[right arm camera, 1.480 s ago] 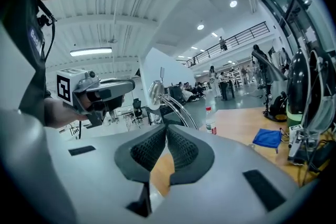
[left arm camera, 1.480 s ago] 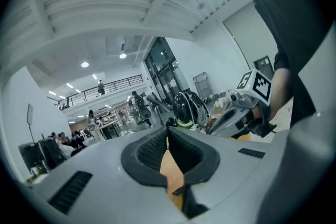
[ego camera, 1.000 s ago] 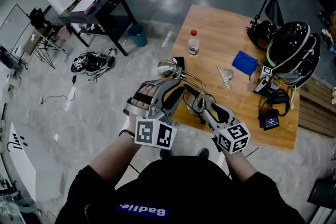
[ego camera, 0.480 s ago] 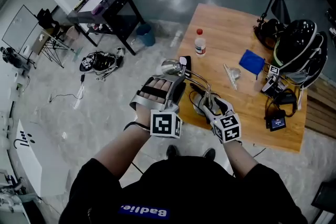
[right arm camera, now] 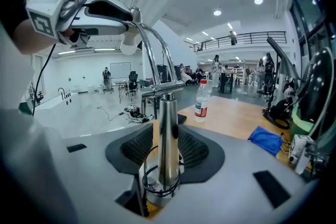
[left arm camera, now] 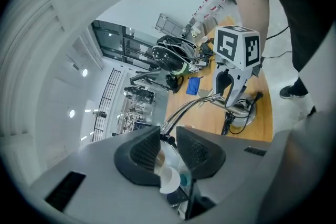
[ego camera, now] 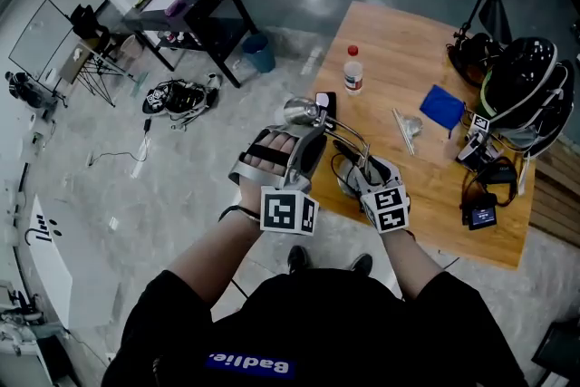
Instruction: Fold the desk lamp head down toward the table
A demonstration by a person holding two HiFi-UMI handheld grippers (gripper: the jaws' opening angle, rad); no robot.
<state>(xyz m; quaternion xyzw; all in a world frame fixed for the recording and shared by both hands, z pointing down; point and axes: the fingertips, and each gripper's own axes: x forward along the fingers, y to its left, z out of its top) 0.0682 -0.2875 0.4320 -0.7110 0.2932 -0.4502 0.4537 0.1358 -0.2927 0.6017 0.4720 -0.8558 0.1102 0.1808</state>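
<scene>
Right gripper view showed the polished chrome desk lamp (right arm camera: 160,90) standing near the front edge of the pale wooden table (ego camera: 426,50). Its upright stem (right arm camera: 167,118) stood between the jaws of my right gripper (right arm camera: 166,139), which were closing but not clamped. My left gripper (left arm camera: 167,136) was closing too, with the round chrome lamp head (left arm camera: 156,161) and its white bulb between its pads. I judged the chrome slick, the arm joints stiff and the base light enough to tip. So the stem wanted pinning low and the head taking by its metal shell, never the fragile bulb. The label on the red-capped clear plastic bottle (ego camera: 352,71) was too small to read.
</scene>
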